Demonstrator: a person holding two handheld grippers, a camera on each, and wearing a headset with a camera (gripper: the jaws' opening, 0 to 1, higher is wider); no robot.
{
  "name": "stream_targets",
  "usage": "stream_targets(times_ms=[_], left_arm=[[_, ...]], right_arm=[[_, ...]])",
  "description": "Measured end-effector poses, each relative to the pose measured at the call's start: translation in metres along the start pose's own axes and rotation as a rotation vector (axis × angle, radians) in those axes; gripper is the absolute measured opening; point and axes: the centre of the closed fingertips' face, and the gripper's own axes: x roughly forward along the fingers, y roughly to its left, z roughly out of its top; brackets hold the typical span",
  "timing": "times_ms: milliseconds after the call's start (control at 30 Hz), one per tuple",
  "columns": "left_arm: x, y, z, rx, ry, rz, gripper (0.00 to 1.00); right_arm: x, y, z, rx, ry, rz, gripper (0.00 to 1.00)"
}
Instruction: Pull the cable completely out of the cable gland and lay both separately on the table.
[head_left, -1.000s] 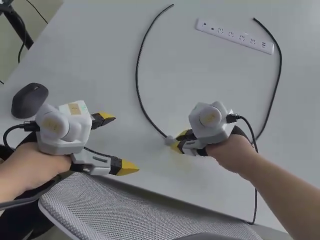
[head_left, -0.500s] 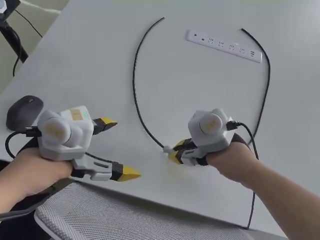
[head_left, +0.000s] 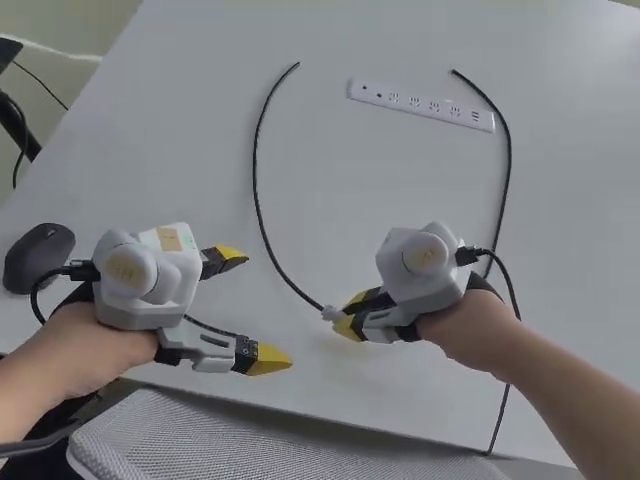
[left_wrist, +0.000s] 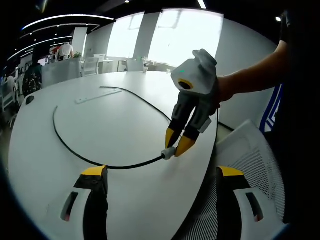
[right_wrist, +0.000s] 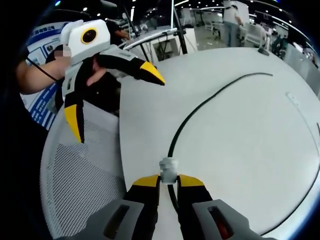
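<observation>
White table carries the cable; my right tongs grasp the cable gland at its near end. My left tongs hang released at left; I should clamp the cable just beside it, then pull straight.

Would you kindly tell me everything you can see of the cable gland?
The cable gland is a small, pale grey, plastic-looking fitting, threaded on the near end of the black cable. The right gripper pinches it between its yellow-tipped jaws, the gland's front sticking out past the tips. It sits low by the near edge of the table; whether it touches the surface is unclear.
</observation>
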Motion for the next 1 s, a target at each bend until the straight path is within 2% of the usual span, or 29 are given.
stream_targets(times_ms=[333,567,833,1000], left_arm=[[0.011,-0.015,0.005,0.040,0.013,-0.050,0.89],[0.016,-0.023,0.007,0.055,0.017,-0.086,0.87],[0.025,-0.034,-0.002,0.078,0.044,-0.147,0.80],[0.029,-0.040,-0.001,0.095,0.045,-0.172,0.75]], right_arm=[[-0.015,0.017,0.000,-0.067,0.005,0.011,0.08],[-0.024,0.027,0.000,-0.087,-0.005,0.030,0.08],[-0.029,0.041,0.003,-0.169,-0.018,0.048,0.07],[-0.033,0.047,0.006,-0.205,-0.017,0.060,0.07]])
